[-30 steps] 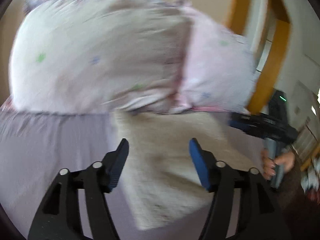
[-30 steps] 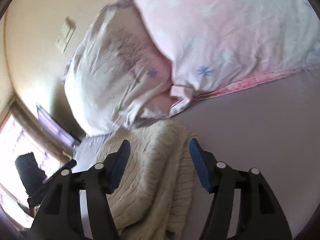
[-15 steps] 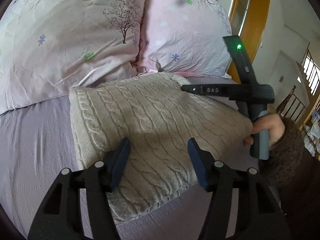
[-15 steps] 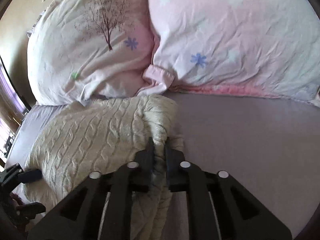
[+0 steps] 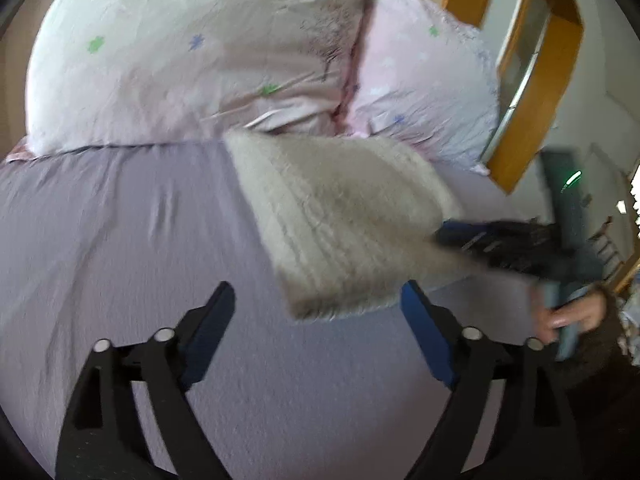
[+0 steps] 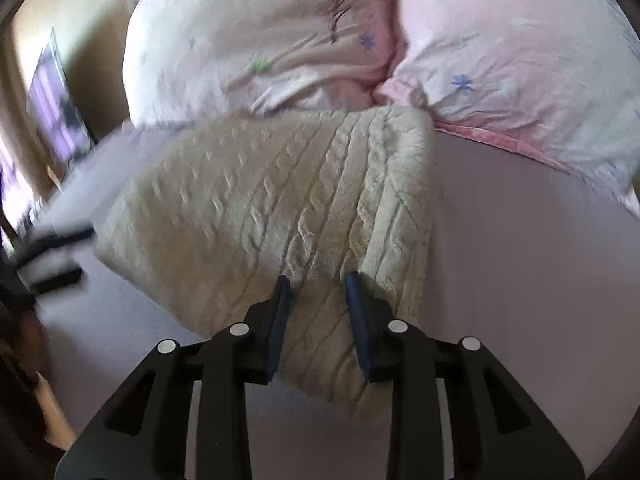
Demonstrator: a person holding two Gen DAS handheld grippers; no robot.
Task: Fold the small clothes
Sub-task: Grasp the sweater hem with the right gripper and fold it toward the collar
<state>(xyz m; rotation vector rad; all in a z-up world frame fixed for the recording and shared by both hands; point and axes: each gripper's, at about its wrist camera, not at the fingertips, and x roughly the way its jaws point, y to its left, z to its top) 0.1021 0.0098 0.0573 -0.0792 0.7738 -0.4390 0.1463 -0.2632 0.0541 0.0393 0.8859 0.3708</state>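
A cream cable-knit sweater lies folded on the lilac bedsheet, below two pillows. It also shows in the right wrist view. My left gripper is open and empty, just short of the sweater's near edge. My right gripper is partly open, its blue pads on either side of the sweater's near corner, not pinching it. The right gripper also shows blurred in the left wrist view at the sweater's right edge.
Two pink patterned pillows lie against the head of the bed. A wooden door frame stands at the right. A dark screen stands at the left of the bed.
My right gripper has opened and let go of the sweater's edge. My left gripper has pulled back off the sweater. Both views are motion-blurred.
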